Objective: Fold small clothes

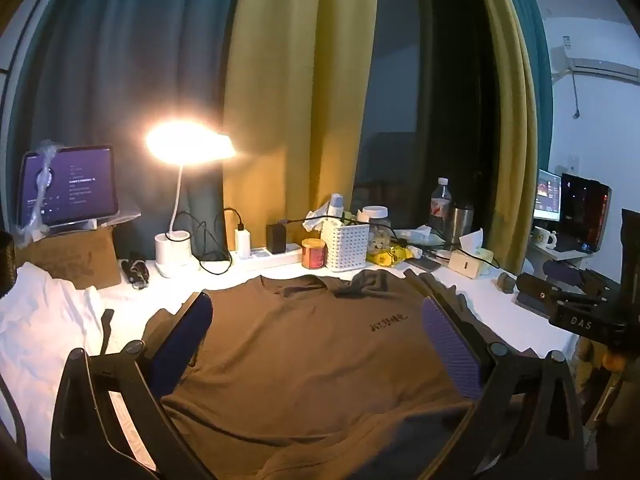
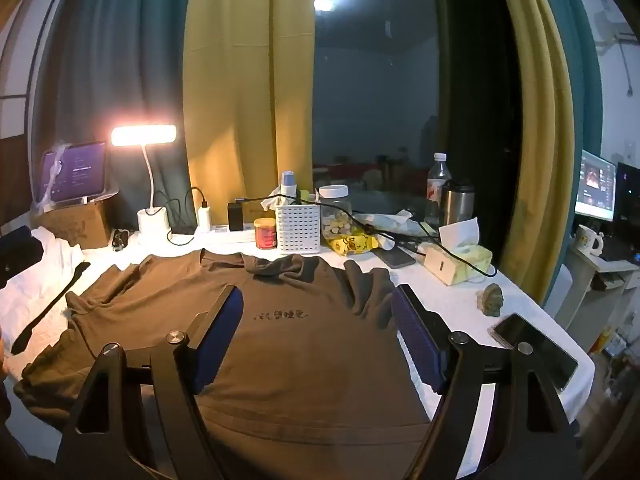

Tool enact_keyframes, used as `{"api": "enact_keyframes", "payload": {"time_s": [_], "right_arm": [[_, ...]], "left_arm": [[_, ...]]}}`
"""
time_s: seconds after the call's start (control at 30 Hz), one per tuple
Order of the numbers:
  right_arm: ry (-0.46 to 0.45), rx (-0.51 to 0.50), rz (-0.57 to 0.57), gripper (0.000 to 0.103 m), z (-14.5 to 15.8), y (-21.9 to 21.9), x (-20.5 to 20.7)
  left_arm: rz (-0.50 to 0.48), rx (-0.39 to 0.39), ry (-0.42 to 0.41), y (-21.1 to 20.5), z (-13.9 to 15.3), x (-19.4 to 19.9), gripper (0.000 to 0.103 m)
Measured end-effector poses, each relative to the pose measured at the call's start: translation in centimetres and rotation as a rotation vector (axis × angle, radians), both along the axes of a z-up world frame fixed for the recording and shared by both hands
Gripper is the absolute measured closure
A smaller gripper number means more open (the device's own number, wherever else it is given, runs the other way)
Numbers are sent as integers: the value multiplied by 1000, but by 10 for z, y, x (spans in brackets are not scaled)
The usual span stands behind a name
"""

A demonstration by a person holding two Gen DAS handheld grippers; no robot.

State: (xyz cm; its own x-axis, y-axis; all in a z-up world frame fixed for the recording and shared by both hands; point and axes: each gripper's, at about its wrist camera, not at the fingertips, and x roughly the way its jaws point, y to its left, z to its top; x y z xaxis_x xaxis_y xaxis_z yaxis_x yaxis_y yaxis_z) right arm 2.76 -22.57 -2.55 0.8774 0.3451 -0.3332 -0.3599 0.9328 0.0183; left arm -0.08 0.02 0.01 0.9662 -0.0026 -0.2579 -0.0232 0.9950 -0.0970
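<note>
A brown T-shirt [image 1: 304, 344] with small dark lettering on the chest lies spread front up on the white table [image 1: 36, 360]; it also shows in the right wrist view [image 2: 304, 344]. Its right shoulder is rumpled near the collar. My left gripper [image 1: 316, 300] is open and empty, its blue-padded fingers [image 1: 184, 344] standing wide over the shirt's chest. My right gripper [image 2: 316, 292] is open and empty too, hovering over the shirt's right half. The other gripper's black body [image 1: 576, 312] shows at the right edge of the left wrist view.
Along the table's back stand a lit desk lamp [image 1: 188, 148], a tablet [image 1: 68, 184] on a cardboard box, a power strip, a red tin [image 2: 266, 233], a white basket [image 2: 298, 228], bottles and a tissue box [image 2: 460, 260]. A phone [image 2: 536, 348] and a stone [image 2: 490, 300] lie right. White cloth [image 2: 28, 280] lies left.
</note>
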Motion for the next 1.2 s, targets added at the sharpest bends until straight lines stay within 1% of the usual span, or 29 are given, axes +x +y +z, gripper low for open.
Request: {"api": "enact_keyframes", "payload": {"time_s": [0.1,0.13,0.2,0.23,0.27,0.33,0.4,0.57,0.7,0.8,0.83,0.93,1.2], "right_arm": [[6,-3,2,23,0,0,1],[6,-2,4,23,0,0,2],[8,-2,6,23,-1,-1,4],[9,-2,7,23,-1,-2,5],[-5,-11,0,23,2,1,1],[-4,-11,0,23,2,1,1],[-4,-10,2,23,1,1,1],[-6,-13,-1,23,2,2,-1],[-7,-12,-2,23,2,1,-2],[-5,-14,-3,23,1,1,1],[-5,-14,-3,23,1,1,1],[-5,-12,-2,23,1,0,0],[-5,-12,-2,23,2,0,0]], "left_arm": [[16,11,-14,0,2,-5,1],[23,27,0,-3,-1,-3,1],[22,20,-17,-2,1,-9,1],[14,29,-5,-4,0,-6,1],[14,26,-6,-6,0,-8,1],[23,29,-20,-12,1,-14,1],[21,-2,3,2,3,-3,1],[-6,-47,-10,6,1,-4,1],[-7,-32,-18,5,0,-5,1],[24,18,-52,2,2,-10,1],[24,24,-57,1,2,-11,1],[9,13,-62,1,4,-13,1],[31,23,-79,0,0,-20,1]]}}
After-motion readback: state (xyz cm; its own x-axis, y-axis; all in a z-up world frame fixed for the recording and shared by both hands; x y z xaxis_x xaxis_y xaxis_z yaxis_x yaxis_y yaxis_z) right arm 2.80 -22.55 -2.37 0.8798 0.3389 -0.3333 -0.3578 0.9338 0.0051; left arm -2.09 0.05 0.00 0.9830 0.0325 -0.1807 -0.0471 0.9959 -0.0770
